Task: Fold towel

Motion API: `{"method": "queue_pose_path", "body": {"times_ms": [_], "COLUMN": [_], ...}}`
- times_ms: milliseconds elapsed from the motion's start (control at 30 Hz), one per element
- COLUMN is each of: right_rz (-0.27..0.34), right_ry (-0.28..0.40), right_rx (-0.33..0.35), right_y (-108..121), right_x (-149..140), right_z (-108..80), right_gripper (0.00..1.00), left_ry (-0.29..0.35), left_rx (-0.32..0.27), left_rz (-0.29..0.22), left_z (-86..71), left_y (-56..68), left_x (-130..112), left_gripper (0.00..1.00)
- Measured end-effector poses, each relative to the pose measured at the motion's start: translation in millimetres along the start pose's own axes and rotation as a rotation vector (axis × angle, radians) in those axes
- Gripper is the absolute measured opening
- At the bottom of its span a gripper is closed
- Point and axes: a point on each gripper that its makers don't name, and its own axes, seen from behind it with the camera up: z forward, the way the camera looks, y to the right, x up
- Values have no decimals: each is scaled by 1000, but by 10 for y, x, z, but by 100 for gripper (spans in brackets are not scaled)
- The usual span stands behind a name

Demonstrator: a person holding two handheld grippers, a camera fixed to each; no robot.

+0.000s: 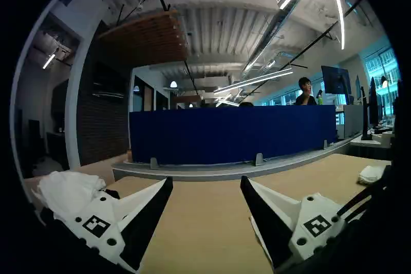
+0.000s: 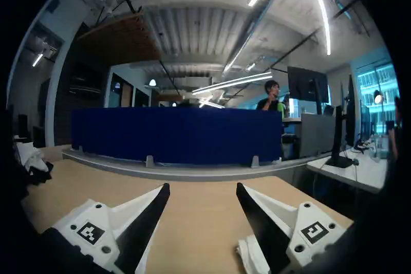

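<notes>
In the left gripper view we find the left tongs [image 1: 206,178] spread wide over the tan bench [image 1: 205,238] with nothing between their fingers. A crumpled white towel [image 1: 67,189] lies just outside and behind the finger on that view's left. In the right gripper view the right tongs [image 2: 202,185] gape just as wide and grip nothing, while a scrap of white cloth [image 2: 247,256] shows low beside the base of that view's right finger; whether they touch we cannot tell.
</notes>
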Motion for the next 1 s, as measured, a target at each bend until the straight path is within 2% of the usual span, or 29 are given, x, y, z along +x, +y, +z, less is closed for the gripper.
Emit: {"method": "queue_pose_path", "body": {"times_ms": [200, 467, 567, 733, 1000], "right_rz": [-10, -17, -20, -27, -24], "right_ry": [2, 2, 13, 28, 28], "right_rx": [18, 34, 42, 52, 53], "right_y": [-81, -205, -254, -330, -389], "right_x": [530, 1284, 1484, 1658, 1663], "right_z": [8, -15, -7, 4, -21], "right_gripper": [100, 100, 100, 100, 100], "left_ry": [-20, -42, -33, -24, -30], "left_rx": [4, 25, 30, 50, 43], "left_rz": [7, -9, -16, -29, -23], "left_z": [-33, -3, 37, 77, 53], "left_y": [-5, -151, -211, -296, -302], "left_x": [262, 846, 1042, 1198, 1179], "left_gripper": [98, 98, 98, 98, 98]}}
